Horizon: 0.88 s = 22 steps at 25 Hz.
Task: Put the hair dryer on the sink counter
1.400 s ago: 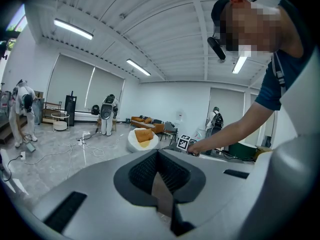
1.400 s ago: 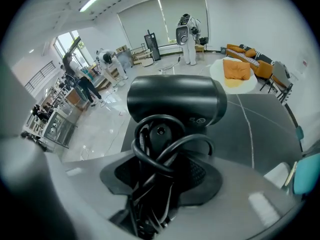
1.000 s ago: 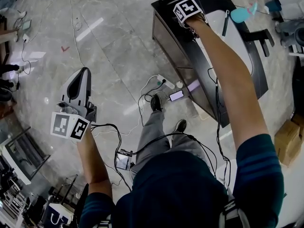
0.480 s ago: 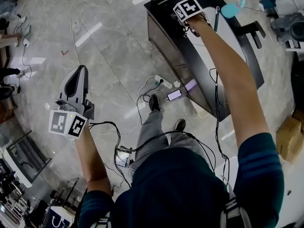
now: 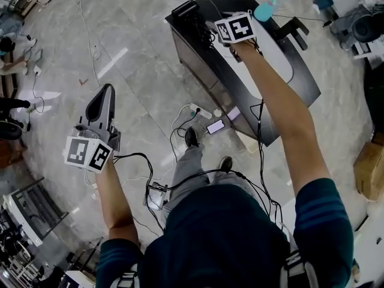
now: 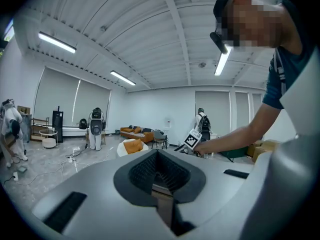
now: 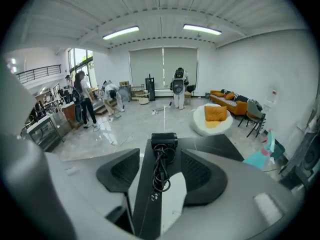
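Observation:
The black hair dryer (image 5: pixel 187 11) lies at the far end of the dark sink counter (image 5: pixel 211 71), its coiled cord (image 5: pixel 204 33) trailing toward the white basin (image 5: pixel 275 45). My right gripper (image 5: pixel 223 33) hovers over the counter just short of it. In the right gripper view the hair dryer (image 7: pixel 164 140) and cord (image 7: pixel 161 165) lie ahead, in line with the gap of the right gripper (image 7: pixel 161 175). Its jaws stand wide and are closing, and no pad touches anything. My left gripper (image 5: pixel 103 96) hangs over the floor at the left, shut and empty (image 6: pixel 159 170).
A teal brush (image 5: pixel 264 9) and a black faucet (image 5: pixel 294 26) sit by the basin. On the floor lie a power strip (image 5: pixel 203 109), a phone (image 5: pixel 214 126) and cables. A cardboard box (image 5: pixel 367 170) is at the right. People (image 7: pixel 84 104) stand across the room.
The right gripper has moved along the counter toward its far end, and the hair dryer has come into the head view. The left gripper has barely moved.

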Tool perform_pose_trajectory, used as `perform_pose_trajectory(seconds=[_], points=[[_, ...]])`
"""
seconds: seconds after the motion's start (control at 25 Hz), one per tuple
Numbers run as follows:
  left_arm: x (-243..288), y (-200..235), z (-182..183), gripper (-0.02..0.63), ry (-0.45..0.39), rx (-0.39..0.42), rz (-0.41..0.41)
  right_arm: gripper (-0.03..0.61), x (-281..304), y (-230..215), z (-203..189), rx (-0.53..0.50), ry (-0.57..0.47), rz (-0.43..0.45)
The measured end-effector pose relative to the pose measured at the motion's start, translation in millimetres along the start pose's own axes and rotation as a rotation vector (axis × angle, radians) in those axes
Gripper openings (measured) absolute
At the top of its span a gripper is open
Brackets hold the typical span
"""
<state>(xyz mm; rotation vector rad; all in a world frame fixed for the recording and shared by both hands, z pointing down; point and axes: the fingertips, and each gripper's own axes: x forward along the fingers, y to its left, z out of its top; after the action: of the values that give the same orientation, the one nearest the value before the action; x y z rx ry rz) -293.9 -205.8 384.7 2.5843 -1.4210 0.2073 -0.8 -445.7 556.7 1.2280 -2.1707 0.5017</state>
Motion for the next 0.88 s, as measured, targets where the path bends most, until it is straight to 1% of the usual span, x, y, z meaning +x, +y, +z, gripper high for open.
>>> perform_pose_trajectory(seconds=[0.12,0.24,0.32,0.44,0.52,0.6,0.72,0.76,0.88], points=[[-5.1,-27.9,17.6,0.005,-0.015,0.035,-0.016,0.265,-55.2,0.7,16.4,0.024,-0.125,0.022],[-14.8,-59.5,36.8,0.005,-0.038,0.076,-0.029,0.236,-120.6,9.1,37.0,0.027,-0.291,0.089],[-24.1,-84.3,50.9,0.005,-0.057,0.097,-0.039,0.224,-176.8,16.2,47.1,0.015,-0.394,0.128],[-37.5,-121.0,72.0,0.005,-0.088,0.125,-0.050,0.199,-268.2,23.4,53.6,0.008,-0.528,0.161],[-46.5,-142.7,84.9,0.005,-0.111,0.144,-0.055,0.163,-328.3,28.1,54.3,0.006,-0.616,0.176],[-56.5,-164.3,94.6,0.005,-0.129,0.164,-0.065,0.127,-386.8,36.6,48.3,-0.017,-0.692,0.188],[-72.4,-195.2,104.9,0.005,-0.147,0.196,-0.072,0.083,-464.4,56.2,30.9,-0.086,-0.770,0.196],[-77.5,-204.7,107.5,0.005,-0.152,0.205,-0.072,0.055,-486.0,62.3,23.4,-0.107,-0.783,0.194],[-94.2,-229.0,111.9,0.005,-0.166,0.222,-0.062,0.034,-536.2,78.8,-3.4,-0.152,-0.779,0.192]])
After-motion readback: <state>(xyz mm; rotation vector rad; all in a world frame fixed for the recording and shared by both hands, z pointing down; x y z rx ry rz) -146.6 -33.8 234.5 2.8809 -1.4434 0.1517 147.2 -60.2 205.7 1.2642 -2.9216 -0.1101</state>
